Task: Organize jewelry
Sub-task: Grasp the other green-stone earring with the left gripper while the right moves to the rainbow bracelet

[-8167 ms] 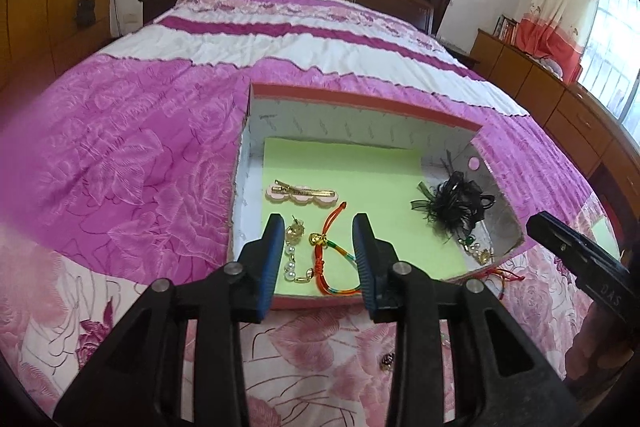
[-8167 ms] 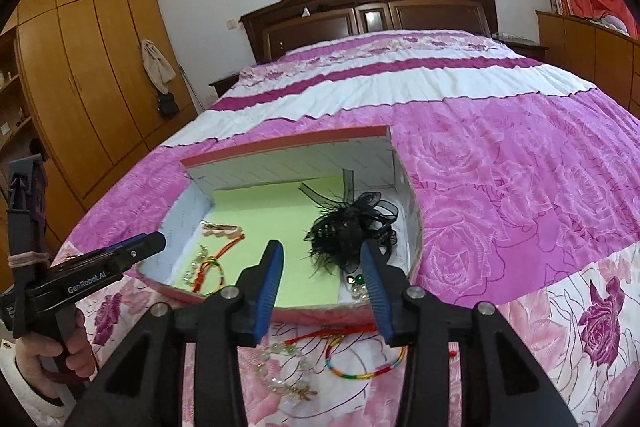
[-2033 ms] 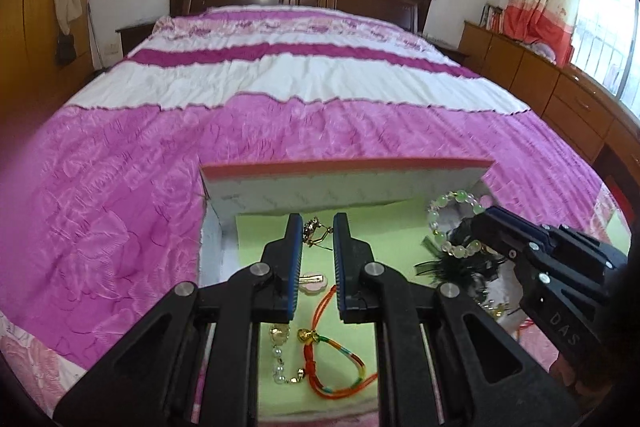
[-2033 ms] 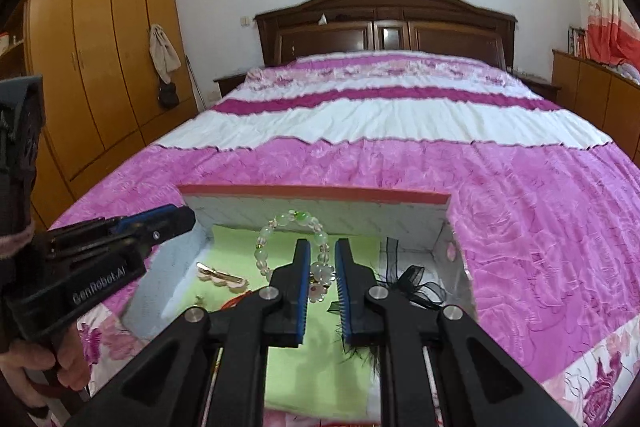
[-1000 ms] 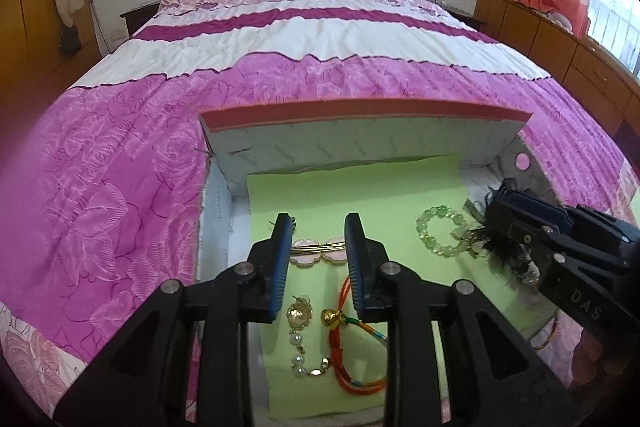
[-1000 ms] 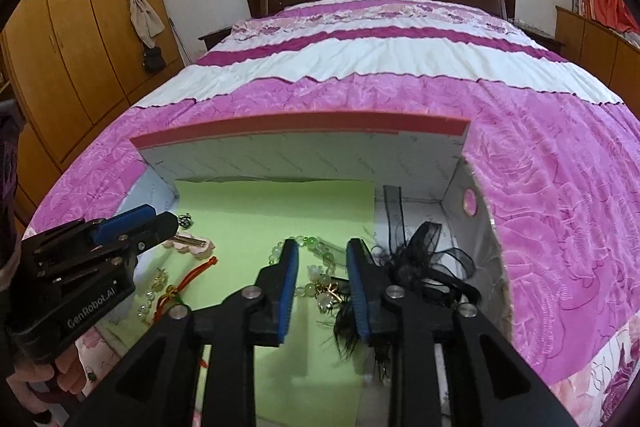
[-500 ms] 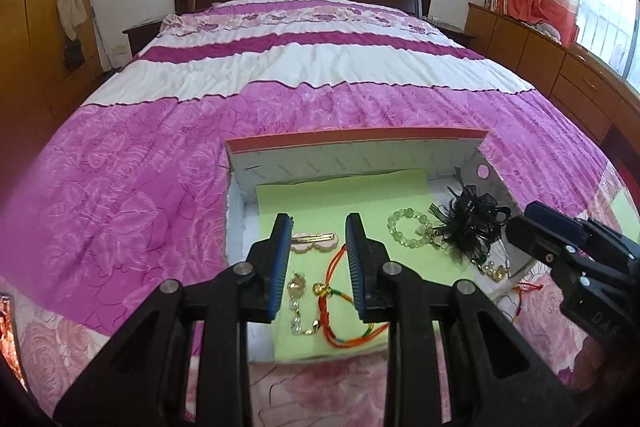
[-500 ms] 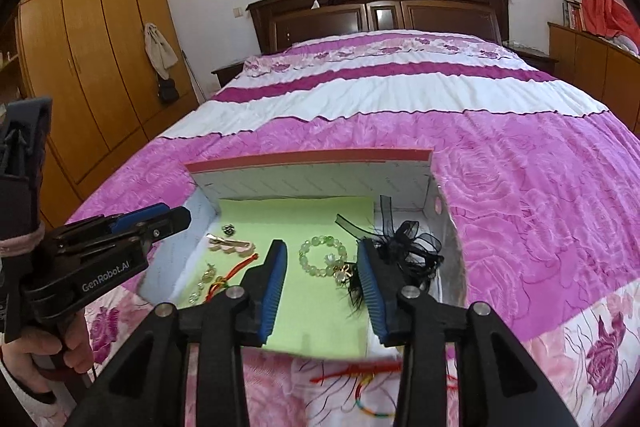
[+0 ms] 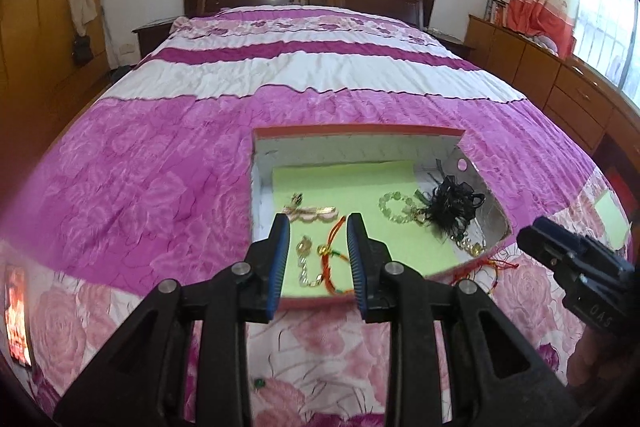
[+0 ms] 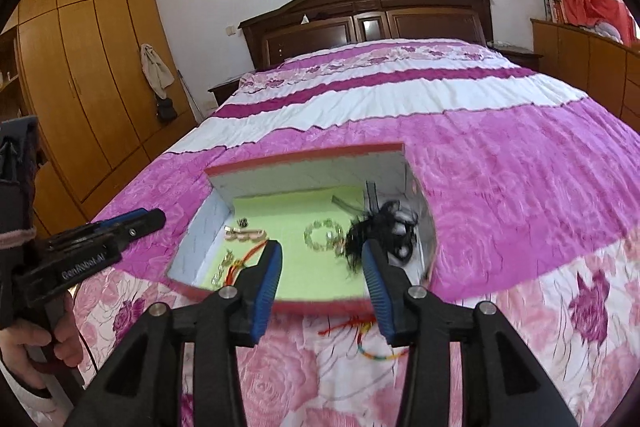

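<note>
A shallow red-rimmed box (image 9: 360,131) (image 10: 304,155) lined with green paper lies on the pink bedspread. In it are a green bead bracelet (image 9: 394,207) (image 10: 322,233), a black hair bow (image 9: 452,205) (image 10: 380,231), a gold hair clip (image 9: 310,213), a pearl earring (image 9: 306,259) and a red cord bracelet (image 9: 332,255). My left gripper (image 9: 318,223) hovers open over the box's near left corner, holding nothing. My right gripper (image 10: 322,247) hangs above the near rim; its jaws are opening with nothing between them. A multicoloured cord bracelet (image 10: 372,343) lies on the bedspread outside the box.
A phone (image 9: 16,315) lies at the bed's left edge. A small green bead (image 9: 259,383) sits on the bedspread in front of the box. Green paper (image 9: 610,219) lies to the right. Wardrobes (image 10: 80,87) stand left, a dresser (image 9: 560,87) right.
Both grippers have pulled back and up from the box. The right jaws have spread wider, and the bead bracelet stays in the box beside the black bow.
</note>
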`<state>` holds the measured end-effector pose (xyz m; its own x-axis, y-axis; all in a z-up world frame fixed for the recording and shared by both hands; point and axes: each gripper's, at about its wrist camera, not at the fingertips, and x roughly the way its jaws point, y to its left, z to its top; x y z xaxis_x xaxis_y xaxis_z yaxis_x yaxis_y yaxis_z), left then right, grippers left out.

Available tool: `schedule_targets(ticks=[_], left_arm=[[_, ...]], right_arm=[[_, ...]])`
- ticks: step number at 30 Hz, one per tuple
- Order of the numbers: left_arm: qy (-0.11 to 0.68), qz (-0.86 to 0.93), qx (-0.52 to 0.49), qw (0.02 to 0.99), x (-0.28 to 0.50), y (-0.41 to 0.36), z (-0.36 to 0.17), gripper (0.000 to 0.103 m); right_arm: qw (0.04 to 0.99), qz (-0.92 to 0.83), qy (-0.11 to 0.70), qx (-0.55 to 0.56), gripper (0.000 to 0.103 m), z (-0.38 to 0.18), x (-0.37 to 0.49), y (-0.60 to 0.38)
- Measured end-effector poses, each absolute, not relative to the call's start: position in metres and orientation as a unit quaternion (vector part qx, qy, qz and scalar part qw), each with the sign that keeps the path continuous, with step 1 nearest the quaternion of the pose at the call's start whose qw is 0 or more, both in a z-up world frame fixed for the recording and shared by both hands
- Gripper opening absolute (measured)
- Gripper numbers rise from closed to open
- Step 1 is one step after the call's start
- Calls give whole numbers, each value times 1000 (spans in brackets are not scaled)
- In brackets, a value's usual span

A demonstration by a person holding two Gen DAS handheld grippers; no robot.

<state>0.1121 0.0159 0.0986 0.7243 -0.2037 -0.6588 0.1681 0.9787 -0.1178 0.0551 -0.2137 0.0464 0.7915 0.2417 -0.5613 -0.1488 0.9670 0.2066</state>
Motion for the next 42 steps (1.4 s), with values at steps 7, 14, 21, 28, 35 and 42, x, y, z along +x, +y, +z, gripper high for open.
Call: schedule_targets(ticks=[7, 14, 21, 28, 35, 42], left_arm=[[382, -85, -29, 920, 93, 26, 81, 22], [408, -69, -25, 910, 81, 37, 61, 22], [431, -70, -23, 899, 73, 45, 38, 22], [445, -71, -10, 893, 64, 48, 21, 22], [461, -80, -5, 884, 61, 48, 6, 21], [470, -87, 1, 878, 62, 45, -4, 17]], right_arm=[[938, 100, 321, 89, 45, 29, 38, -224], [932, 97, 335, 102, 45, 16, 30, -235], [926, 88, 349, 116, 47, 5, 22, -246], [920, 79, 361, 129, 47, -6, 17, -258], [913, 74, 375, 145, 47, -14, 17, -263], [909, 68, 385, 146, 47, -19, 19, -264]])
